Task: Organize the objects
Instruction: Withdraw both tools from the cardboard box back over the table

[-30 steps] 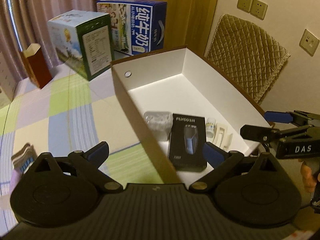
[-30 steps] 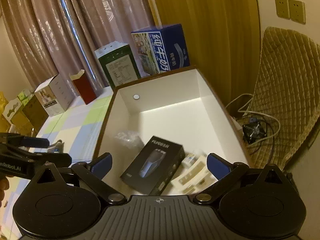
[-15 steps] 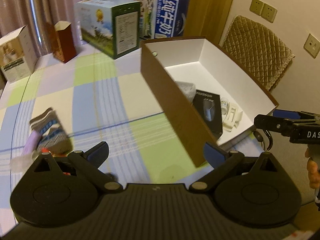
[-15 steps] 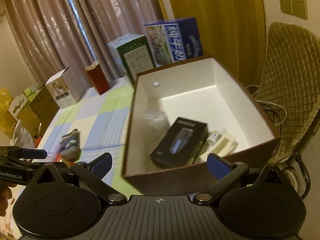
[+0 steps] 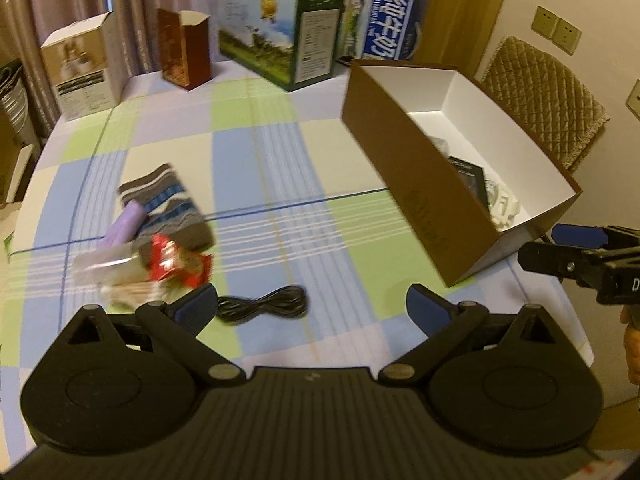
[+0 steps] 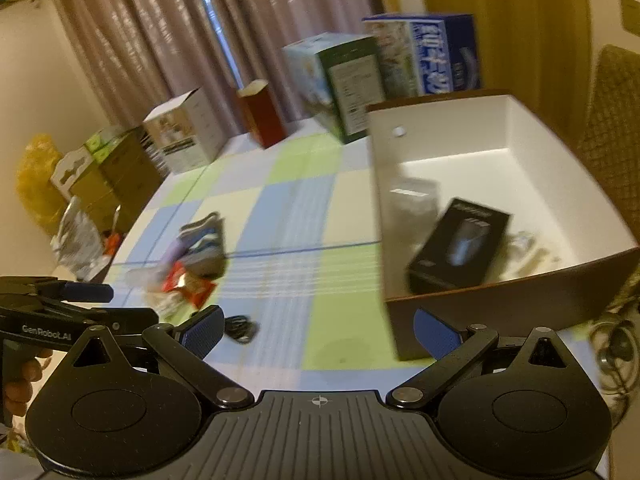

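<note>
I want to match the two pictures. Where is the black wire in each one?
Left wrist: black cable lies coiled low in the middle, beside the left finger.
Right wrist: black cable lies lower left of centre, small and blurry.
Shared landmark: red snack packet just behind it.

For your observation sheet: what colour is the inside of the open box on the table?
White inside the open box; its outside is brown. Right wrist view shows it best.

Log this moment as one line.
left gripper: open, empty | right gripper: open, empty | brown box: holds black box | loose on table: cable, socks
</note>
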Tool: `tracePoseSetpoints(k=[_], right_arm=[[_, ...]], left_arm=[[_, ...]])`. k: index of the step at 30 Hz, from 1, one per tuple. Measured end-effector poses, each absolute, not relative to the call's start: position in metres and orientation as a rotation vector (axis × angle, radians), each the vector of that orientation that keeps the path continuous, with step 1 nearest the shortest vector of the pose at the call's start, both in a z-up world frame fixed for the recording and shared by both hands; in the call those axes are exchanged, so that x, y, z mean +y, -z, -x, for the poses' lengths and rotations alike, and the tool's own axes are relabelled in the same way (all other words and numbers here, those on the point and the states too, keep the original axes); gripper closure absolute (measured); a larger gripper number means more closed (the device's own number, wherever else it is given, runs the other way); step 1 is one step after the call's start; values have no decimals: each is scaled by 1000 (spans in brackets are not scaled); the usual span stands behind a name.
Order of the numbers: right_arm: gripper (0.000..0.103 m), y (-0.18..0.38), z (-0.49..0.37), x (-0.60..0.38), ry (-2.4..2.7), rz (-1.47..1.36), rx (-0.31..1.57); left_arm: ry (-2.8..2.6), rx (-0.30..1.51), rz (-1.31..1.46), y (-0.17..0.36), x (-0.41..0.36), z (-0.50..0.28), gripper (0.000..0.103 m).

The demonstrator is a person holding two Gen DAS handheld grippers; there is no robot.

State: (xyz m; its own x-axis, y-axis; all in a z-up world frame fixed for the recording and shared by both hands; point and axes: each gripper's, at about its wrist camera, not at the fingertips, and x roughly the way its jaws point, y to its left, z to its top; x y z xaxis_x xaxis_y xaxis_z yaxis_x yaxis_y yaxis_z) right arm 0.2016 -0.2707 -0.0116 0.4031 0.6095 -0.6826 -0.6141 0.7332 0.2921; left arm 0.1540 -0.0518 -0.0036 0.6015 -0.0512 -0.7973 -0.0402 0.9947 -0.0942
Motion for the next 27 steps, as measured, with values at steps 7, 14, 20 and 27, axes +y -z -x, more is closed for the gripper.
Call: tracePoseSetpoints(k=[7, 14, 20, 27], right_arm=[[4, 31, -187, -228, -842, 39, 897], [5, 54, -181, -181, -907, 103, 922], [5, 74, -185, -149, -919, 143, 945], [5, 95, -186, -119, -877, 168, 977]], left_arm=[[-58, 949, 135, 14, -15, -133, 4], [-124, 965, 164, 27, 19, -117, 4], [-181, 962, 182, 35, 45, -106, 4], [-219, 960, 191, 46, 72, -103, 4]])
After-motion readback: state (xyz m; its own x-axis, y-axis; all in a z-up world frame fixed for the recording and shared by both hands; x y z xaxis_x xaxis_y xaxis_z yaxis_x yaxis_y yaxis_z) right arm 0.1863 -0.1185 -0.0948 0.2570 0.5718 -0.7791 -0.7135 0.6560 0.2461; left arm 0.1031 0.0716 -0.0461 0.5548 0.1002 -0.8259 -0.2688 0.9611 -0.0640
